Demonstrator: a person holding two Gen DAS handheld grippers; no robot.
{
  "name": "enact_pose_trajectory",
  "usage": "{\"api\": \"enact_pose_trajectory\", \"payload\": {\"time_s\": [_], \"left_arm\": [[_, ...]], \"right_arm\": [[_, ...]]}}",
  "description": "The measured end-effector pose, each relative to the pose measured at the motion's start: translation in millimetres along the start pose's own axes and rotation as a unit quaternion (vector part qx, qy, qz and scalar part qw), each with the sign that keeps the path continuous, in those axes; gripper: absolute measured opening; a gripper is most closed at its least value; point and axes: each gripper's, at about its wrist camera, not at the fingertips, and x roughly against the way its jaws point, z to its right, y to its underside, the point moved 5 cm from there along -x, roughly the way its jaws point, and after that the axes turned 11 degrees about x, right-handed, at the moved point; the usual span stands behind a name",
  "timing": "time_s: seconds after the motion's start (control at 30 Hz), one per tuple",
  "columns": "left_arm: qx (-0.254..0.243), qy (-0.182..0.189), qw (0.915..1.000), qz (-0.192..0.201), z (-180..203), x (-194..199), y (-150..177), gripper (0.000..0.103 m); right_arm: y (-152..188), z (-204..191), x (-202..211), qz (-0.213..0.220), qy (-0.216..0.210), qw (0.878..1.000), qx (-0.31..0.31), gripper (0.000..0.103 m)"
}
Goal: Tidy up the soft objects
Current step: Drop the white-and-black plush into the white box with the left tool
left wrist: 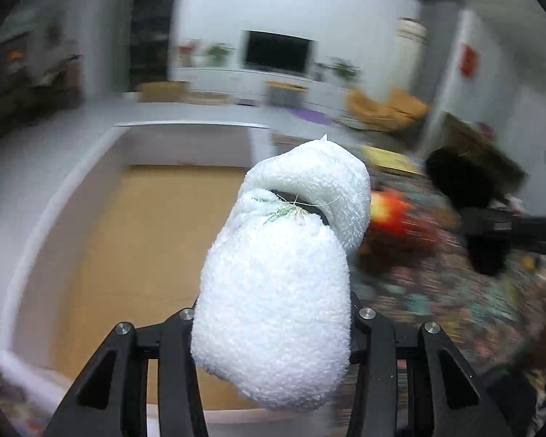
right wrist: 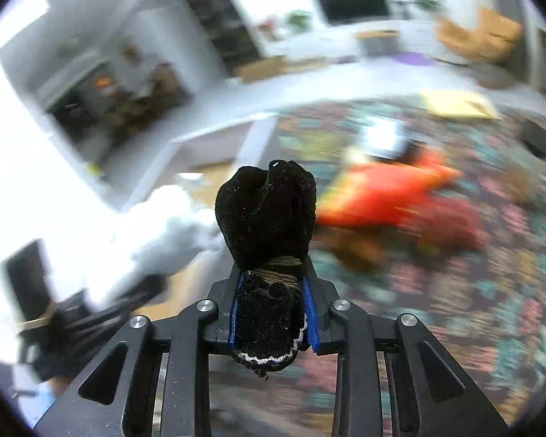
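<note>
On the left, our left claw [left wrist: 273,327] is clamped around a white terry bundle [left wrist: 276,309], a rolled soft cloth whose upper fold curls over above the fingers. Below and to its left lies a white-walled box [left wrist: 65,196] with a tan bottom. Further right, on the patterned rug [left wrist: 436,302], we see a blurred orange soft object [left wrist: 387,215].

Our right claw [right wrist: 271,320] is closed on a black fuzzy bundle [right wrist: 267,218], tied round the middle with tan cord [right wrist: 280,267]; blue pads [right wrist: 309,313] press its lower part from both sides. Beyond it, on the rug [right wrist: 473,291], lies the orange soft object [right wrist: 382,196]. The surroundings are smeared by motion blur.
</note>
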Motion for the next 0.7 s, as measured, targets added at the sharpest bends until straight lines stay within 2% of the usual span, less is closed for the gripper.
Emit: {"api": "enact_pose_trajectory", "payload": {"time_s": [0.07,0.1,0.13,0.17,0.2,0.3,0.37,0.43,0.5,0.53,0.6,0.7], "left_arm": [[0.013,-0.062,0.998,0.007,-36.8,1.7,-8.2,0.056],[0.019,-0.094,0.9954,0.005,-53.3,0.8,-9.9,0.074],[0.028,-0.124,0.9918,0.006,-69.7,0.8,-11.8,0.093],[0.036,-0.143,0.9889,0.011,-80.7,2.5,-12.3,0.098],[0.046,-0.16,0.9858,0.021,-92.5,6.2,-12.8,0.1],[0.056,-0.164,0.9844,0.029,-102.3,8.5,-8.8,0.1],[0.056,-0.154,0.9858,0.038,-90.3,14.0,-0.6,0.1],[0.041,-0.122,0.9907,0.042,-67.0,12.9,3.3,0.1],[0.022,-0.086,0.9951,0.043,-41.6,17.8,10.0,0.1],[0.002,-0.052,0.9978,0.04,-14.2,17.8,17.2,0.1],[-0.035,-0.001,0.999,0.028,34.7,17.1,30.3,0.1],[-0.088,0.049,0.9949,-0.006,95.2,9.1,62.0,0.103]], "right_arm": [[-10.2,-38.2,-18.3,-0.004,-0.036,0.999,0.013,0.037],[-15.0,-54.0,-29.9,-0.007,-0.048,0.999,0.018,0.05],[-17.0,-66.2,-40.8,-0.013,-0.063,0.998,0.022,0.081],[-19.4,-74.1,-50.2,-0.017,-0.074,0.997,0.024,0.086],[-20.0,-78.6,-56.8,-0.02,-0.075,0.997,0.02,0.085],[-13.6,-69.1,-52.6,-0.008,-0.058,0.998,0.015,0.085],[-9.6,-49.5,-44.1,0.002,-0.003,1.0,0.02,0.085],[3.4,-20.8,-34.5,0.01,0.082,0.996,0.025,0.085],[26.5,18.5,-26.5,0.004,0.166,0.986,0.017,0.085],[42.5,41.3,-24.2,-0.007,0.205,0.979,0.007,0.085],[75.4,83.2,-22.9,-0.032,0.261,0.965,-0.019,0.085],[120.9,133.4,-21.7,-0.051,0.29,0.953,-0.072,0.085]]}}
